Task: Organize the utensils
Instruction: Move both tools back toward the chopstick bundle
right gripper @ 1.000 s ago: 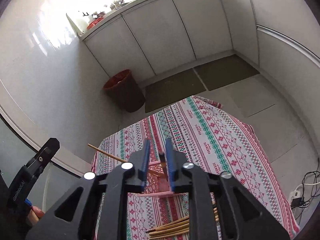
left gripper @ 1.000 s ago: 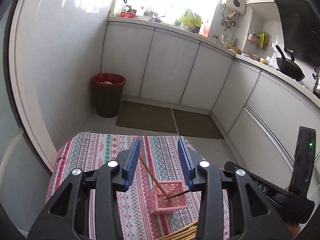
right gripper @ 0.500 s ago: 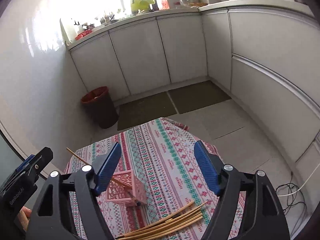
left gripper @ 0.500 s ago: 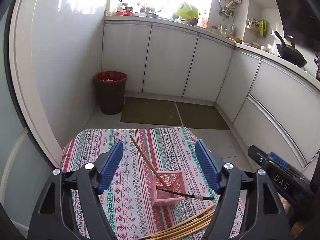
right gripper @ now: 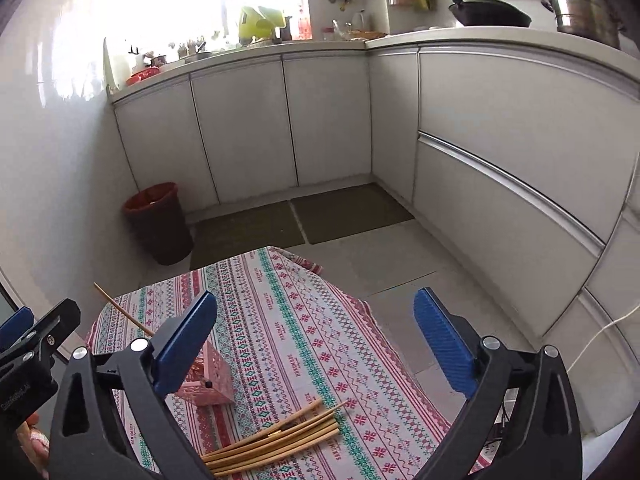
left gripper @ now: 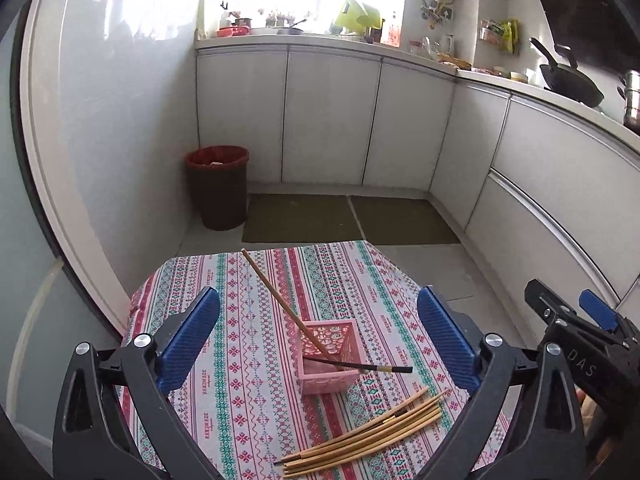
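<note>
A small pink lattice basket point(left gripper: 330, 356) stands on the patterned tablecloth point(left gripper: 240, 312); it also shows in the right wrist view point(right gripper: 210, 380). A wooden chopstick point(left gripper: 276, 296) and a black chopstick point(left gripper: 368, 368) lean in it. Several wooden chopsticks point(left gripper: 360, 436) lie in a loose bundle in front of the basket, seen too in the right wrist view point(right gripper: 272, 440). My left gripper point(left gripper: 318, 344) is open and empty above the basket. My right gripper point(right gripper: 316, 344) is open and empty above the cloth, right of the basket.
A dark bin with a red liner point(left gripper: 218, 186) stands on the floor by the wall. White cabinets point(left gripper: 332, 120) run along the back and right. Two floor mats point(left gripper: 348, 218) lie beyond the table's far edge.
Both grippers have opened wide and drawn back up from the basket. The wooden and the black chopstick were let go and now rest in the basket.
</note>
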{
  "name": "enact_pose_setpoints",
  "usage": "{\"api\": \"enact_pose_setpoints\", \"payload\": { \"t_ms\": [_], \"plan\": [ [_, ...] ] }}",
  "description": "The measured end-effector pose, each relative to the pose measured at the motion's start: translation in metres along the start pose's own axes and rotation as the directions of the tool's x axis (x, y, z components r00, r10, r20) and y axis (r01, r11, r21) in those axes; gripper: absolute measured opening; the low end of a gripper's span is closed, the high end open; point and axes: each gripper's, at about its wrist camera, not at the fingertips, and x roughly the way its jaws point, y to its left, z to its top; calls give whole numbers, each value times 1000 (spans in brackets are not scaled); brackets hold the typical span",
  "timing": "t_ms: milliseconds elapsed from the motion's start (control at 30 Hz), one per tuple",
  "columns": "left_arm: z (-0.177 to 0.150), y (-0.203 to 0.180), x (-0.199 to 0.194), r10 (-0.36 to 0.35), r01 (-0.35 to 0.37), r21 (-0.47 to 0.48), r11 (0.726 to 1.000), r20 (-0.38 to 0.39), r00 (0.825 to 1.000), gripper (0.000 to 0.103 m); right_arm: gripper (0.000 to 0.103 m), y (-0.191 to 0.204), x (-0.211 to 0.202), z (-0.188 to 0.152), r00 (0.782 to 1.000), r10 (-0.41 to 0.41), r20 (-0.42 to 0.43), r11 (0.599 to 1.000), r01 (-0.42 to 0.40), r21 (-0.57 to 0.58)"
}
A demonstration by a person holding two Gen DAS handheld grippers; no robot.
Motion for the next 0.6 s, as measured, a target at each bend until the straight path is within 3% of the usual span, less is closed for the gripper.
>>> {"api": "enact_pose_setpoints", "payload": {
  "t_ms": [233, 400, 500, 600],
  "plan": [
    [-13, -19, 5, -44, 50, 83, 995, -72, 996, 96, 96, -54, -2, -30, 991, -60, -120, 997, 64, 35],
    [-32, -54, 18, -115, 149, 187, 971, -178, 977, 96, 96, -112, 1, -51, 965, -123, -232, 980, 155, 127],
    [-46, -87, 30, -166, 234, 259, 937, -260, 951, 96, 96, -145, 5, -53, 956, -135, -261, 957, 194, 214],
    [-69, -125, 44, -208, 346, 344, 873, -379, 902, 96, 96, -169, 8, -57, 948, -157, -278, 933, 234, 273]
  ]
}}
